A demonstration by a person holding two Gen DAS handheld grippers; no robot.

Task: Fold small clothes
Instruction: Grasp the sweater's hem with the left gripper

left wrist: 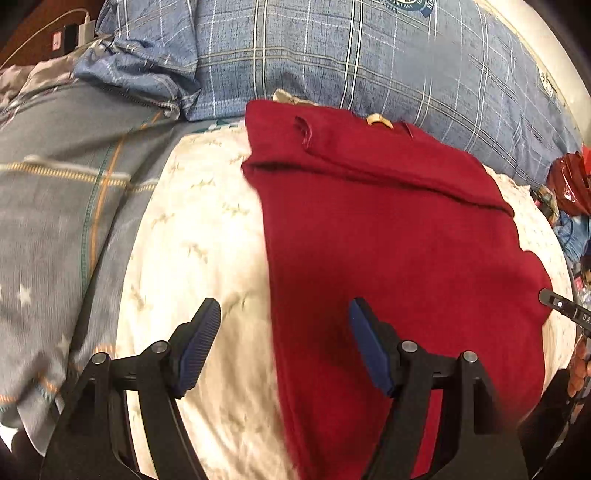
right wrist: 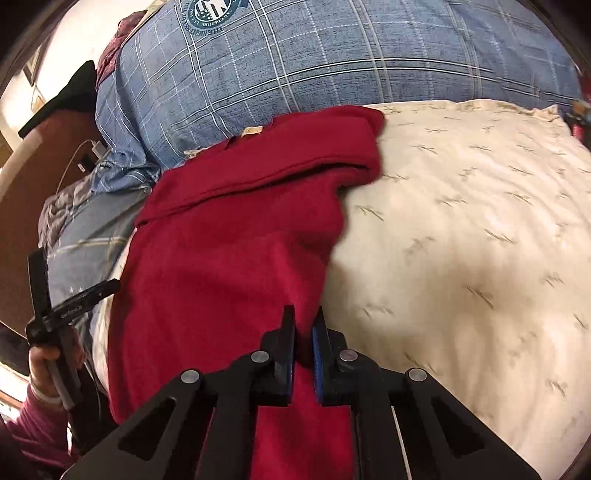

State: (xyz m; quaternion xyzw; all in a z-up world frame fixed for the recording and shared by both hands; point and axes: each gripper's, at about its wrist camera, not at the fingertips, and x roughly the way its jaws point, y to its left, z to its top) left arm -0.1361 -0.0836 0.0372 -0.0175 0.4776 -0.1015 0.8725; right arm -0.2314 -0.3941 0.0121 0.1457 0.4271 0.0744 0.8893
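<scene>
A home bedroom: cream bedsheet (right wrist: pixel 461 221), blue plaid duvet (right wrist: pixel 332 55) (phone charger (left wrist: pixel 86 29) alongside).

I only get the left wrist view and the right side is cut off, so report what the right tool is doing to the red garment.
Observer: The right tool is shut on the red garment, with fabric from its near right edge pinched between the pads.
Operator: Tell me what lies past that edge.
Observer: Cream bedding with a faint sprig pattern spreads out to the right of the garment.
Operator: Now look at my side from over there.
Observer: A hand in a pink sleeve holds the handle of the left tool, beside the garment's left edge.
</scene>
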